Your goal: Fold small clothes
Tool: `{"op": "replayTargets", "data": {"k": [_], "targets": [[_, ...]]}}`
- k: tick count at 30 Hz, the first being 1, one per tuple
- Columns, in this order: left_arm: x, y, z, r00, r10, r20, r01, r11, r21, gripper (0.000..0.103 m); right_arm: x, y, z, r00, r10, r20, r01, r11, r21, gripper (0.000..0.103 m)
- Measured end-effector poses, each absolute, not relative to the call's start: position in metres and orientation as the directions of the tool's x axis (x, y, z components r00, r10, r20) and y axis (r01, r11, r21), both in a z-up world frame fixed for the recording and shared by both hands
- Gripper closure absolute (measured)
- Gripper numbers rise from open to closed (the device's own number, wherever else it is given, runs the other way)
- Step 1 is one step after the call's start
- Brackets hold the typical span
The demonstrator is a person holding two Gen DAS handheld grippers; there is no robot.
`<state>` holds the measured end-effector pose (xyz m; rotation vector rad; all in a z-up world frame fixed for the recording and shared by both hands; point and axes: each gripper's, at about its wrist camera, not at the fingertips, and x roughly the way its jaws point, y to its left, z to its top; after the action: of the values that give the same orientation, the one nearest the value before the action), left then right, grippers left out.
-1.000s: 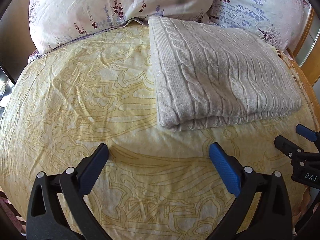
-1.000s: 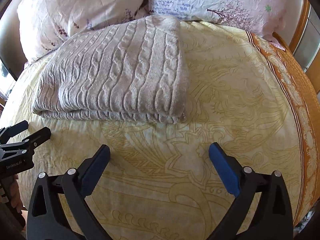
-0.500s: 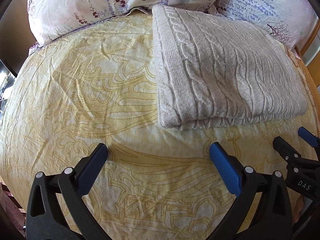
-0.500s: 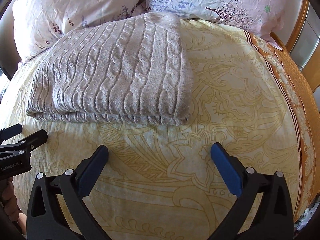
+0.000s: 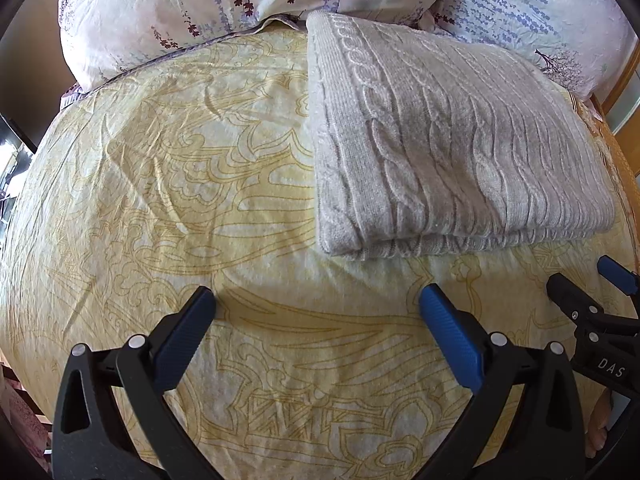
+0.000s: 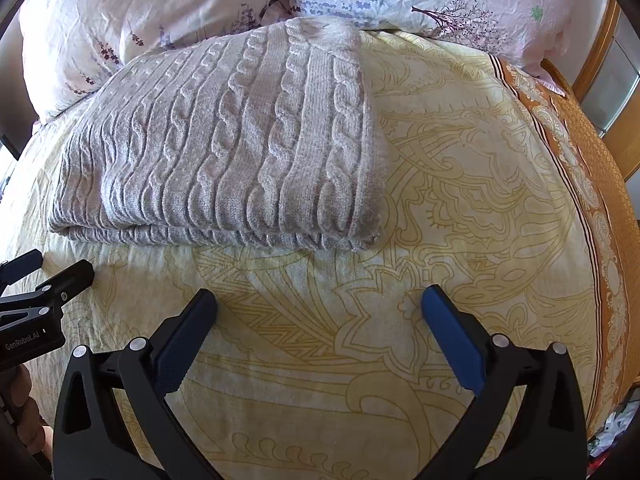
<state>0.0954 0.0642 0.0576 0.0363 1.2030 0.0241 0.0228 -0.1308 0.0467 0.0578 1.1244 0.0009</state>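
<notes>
A grey cable-knit sweater (image 5: 448, 152) lay folded into a thick rectangle on the bed's yellow patterned cover (image 5: 168, 184), its far edge up against two floral pillows (image 6: 132, 20) at the head of the bed. Its layered open edges faced the cameras, and in the right wrist view the fold (image 6: 224, 140) sat left of centre, with bare cover stretching to an orange border strip (image 6: 592, 168) along the bed's side. The left hand-held gripper (image 5: 316, 300) was spread wide, its blue-padded fingers (image 5: 448, 336) empty and poised over the cover just short of the sweater's near edge, touching no cloth. The right hand-held gripper (image 6: 318, 300) was parted just as far, holding nothing, also near the sweater's front edge and apart from it. Each gripper showed in the other's view at the frame edge, the two side by side before the sweater. Part of a hand (image 6: 24, 412) gripped the left tool's handle at the lower left of the right wrist view.
</notes>
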Motion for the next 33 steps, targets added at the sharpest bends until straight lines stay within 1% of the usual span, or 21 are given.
{"op": "replayTargets", "data": {"k": [33], "targets": [[0.0964, 0.065, 0.0566, 0.358, 0.039, -0.933, 0.001, 0.999, 0.042, 0.002, 0.0233, -0.1308, 0.0468, 0.427, 0.028, -0.904, 0.034, 0.998, 0.047, 0.001]]}}
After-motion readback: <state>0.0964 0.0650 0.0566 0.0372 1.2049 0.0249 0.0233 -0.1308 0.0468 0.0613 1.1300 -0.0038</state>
